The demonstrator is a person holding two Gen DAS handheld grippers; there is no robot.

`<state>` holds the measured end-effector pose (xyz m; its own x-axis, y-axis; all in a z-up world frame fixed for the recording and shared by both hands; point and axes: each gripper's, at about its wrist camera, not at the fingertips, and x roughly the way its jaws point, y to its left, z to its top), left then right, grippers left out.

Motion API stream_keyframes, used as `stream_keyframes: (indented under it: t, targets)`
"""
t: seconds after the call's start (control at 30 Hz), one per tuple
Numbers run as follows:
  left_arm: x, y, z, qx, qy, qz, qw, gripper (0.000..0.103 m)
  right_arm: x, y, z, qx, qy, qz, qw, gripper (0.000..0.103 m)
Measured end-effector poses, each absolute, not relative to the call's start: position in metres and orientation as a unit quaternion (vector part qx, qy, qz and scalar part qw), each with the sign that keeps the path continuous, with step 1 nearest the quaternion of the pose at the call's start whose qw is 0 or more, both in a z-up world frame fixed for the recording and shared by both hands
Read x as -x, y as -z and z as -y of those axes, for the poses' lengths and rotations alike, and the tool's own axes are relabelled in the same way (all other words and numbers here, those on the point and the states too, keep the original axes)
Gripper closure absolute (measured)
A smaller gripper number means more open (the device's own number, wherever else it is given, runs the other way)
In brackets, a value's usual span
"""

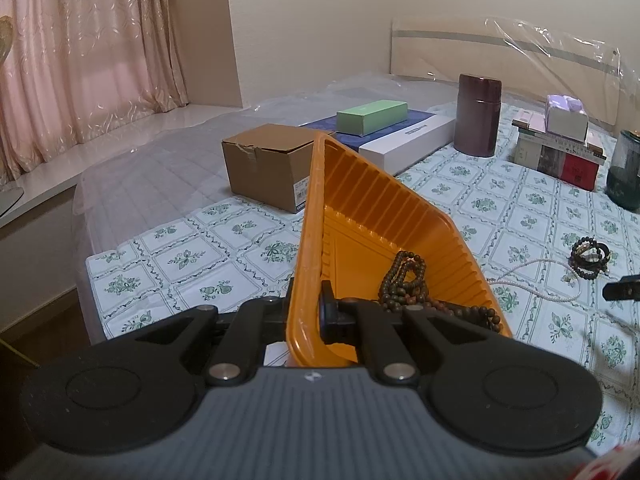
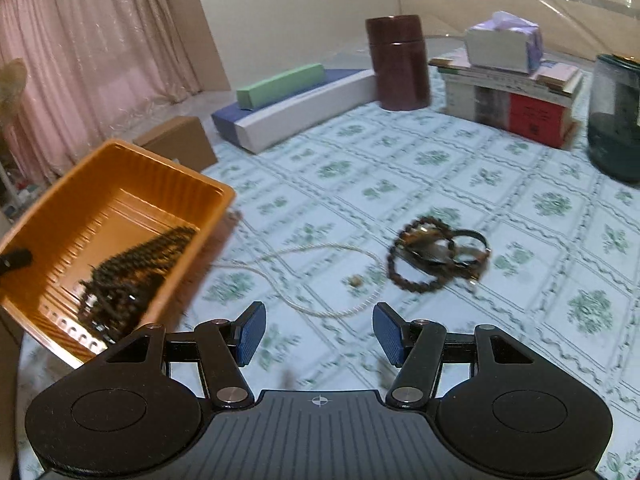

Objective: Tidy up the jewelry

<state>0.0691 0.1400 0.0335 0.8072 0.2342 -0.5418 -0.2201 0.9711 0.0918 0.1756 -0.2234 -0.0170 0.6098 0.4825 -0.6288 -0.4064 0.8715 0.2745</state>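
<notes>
Jewelry is split between two places: a dark wooden bead strand (image 1: pixel 416 284) already lies in the orange plastic tray (image 1: pixel 372 208), while a white pearl necklace (image 2: pixel 320 280) and a tangle of dark bead bracelets (image 2: pixel 436 256) lie on the floral bedspread (image 2: pixel 520 200). Starting at the right gripper (image 2: pixel 319 334), its blue-padded jaws stand apart with nothing between them, hanging just short of the pearl strand's near loop; the bracelets lie beyond that, a little to the right. The left gripper (image 1: pixel 304 316) is clamped on the near wall of the tray, holding it tilted up off the bedspread beside the loose pieces. The step in hand looks like fetching the next piece. For the pearl strand, I would straddle a single run of the cord with the pads, press lightly into the soft cover and close fully, since so thin a cord may slip. Lift high enough that the trailing end clears the tray rim, and keep the tray steady so the beads inside do not slide out.
</notes>
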Motion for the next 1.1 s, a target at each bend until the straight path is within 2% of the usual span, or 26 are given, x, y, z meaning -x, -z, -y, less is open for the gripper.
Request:
stream_keyframes:
  t: [0.53, 0.57, 0.63, 0.73, 1.1]
  targets:
    - [-0.069, -0.035, -0.138, -0.017, -0.119, -0.288, 0.950, 0.096, -0.192, 0.045, 0.239, -0.030, -0.220, -0.374, 0.901, 0.044]
    - [-0.069, -0.035, -0.138, -0.018, -0.119, -0.288, 0.950, 0.096, -0.194, 0.046, 0.237, -0.030, -0.222, -0.373, 0.900, 0.046]
    - [-0.069, -0.035, -0.139, -0.018, -0.119, -0.288, 0.950, 0.096, -0.198, 0.047, 0.232, -0.026, -0.229, -0.369, 0.900, 0.061]
    - [-0.070, -0.035, -0.139, -0.019, -0.120, -0.289, 0.950, 0.096, -0.205, 0.047, 0.222, -0.013, -0.236, -0.359, 0.903, 0.068]
    - [-0.070, -0.033, -0.139, -0.021, -0.121, -0.292, 0.949, 0.097, -0.234, 0.061, 0.188, 0.049, -0.244, -0.345, 0.905, 0.082]
